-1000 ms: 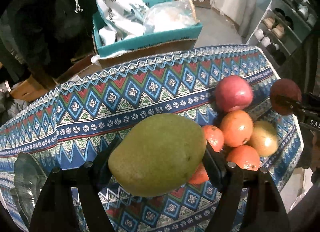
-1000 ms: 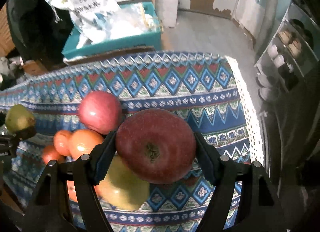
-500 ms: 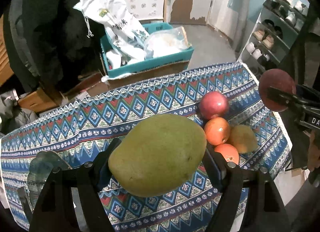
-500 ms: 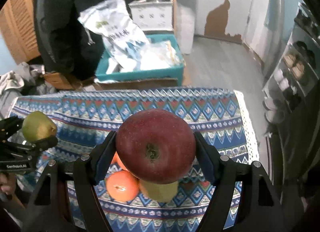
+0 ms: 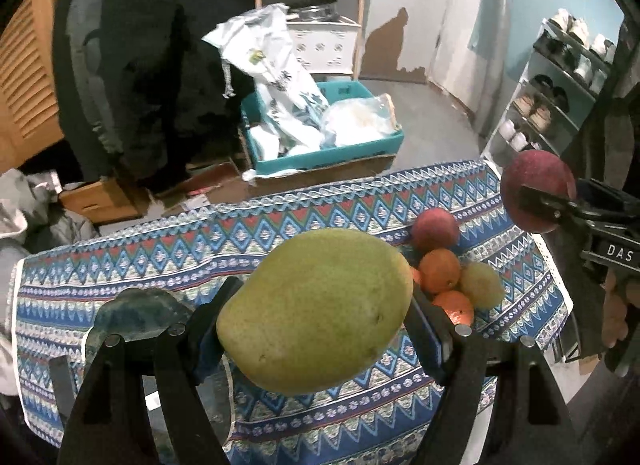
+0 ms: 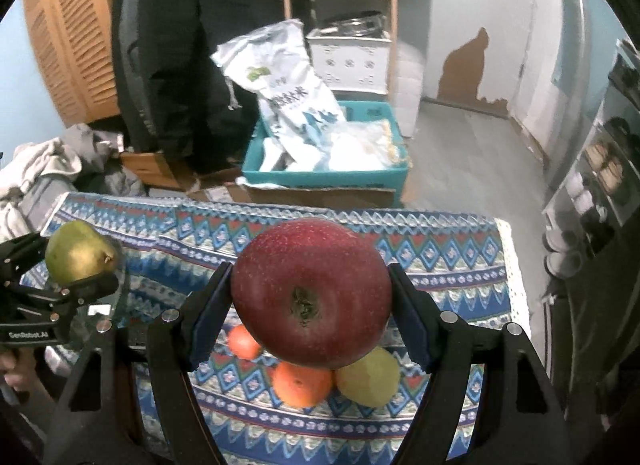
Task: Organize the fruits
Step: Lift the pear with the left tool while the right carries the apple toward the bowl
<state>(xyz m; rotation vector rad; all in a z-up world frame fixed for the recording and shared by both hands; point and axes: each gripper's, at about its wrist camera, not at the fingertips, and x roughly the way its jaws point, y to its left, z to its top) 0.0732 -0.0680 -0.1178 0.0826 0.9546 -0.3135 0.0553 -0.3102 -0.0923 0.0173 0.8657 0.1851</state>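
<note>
- Your left gripper (image 5: 316, 317) is clamped on a green mango (image 5: 314, 307), one finger on each long side, so the fruit sits crosswise and cannot roll out.
- Your right gripper (image 6: 310, 301) is closed on a dark red apple (image 6: 310, 295), squeezed at its widest part with the stem end facing the camera (a sound hold for a round fruit).
- Both fruits hang in the air above the patterned tablecloth (image 5: 200, 241), well clear of it; neither is set down yet.
- The rest of the fruit is heaped on the tablecloth's right end: a pink-red apple (image 5: 435, 228), oranges (image 5: 439, 271) and a yellow-green fruit (image 5: 482, 285), all touching.
- A glass dish (image 5: 136, 317) lies at the tablecloth's left end, just beside your left gripper; it looks like the likely place to sort fruit into.
- Your two tools are held level and apart, left over the dish end, right over the heap, each pointing across the tablecloth toward the blue crate (image 6: 324, 175) on the floor beyond.
</note>
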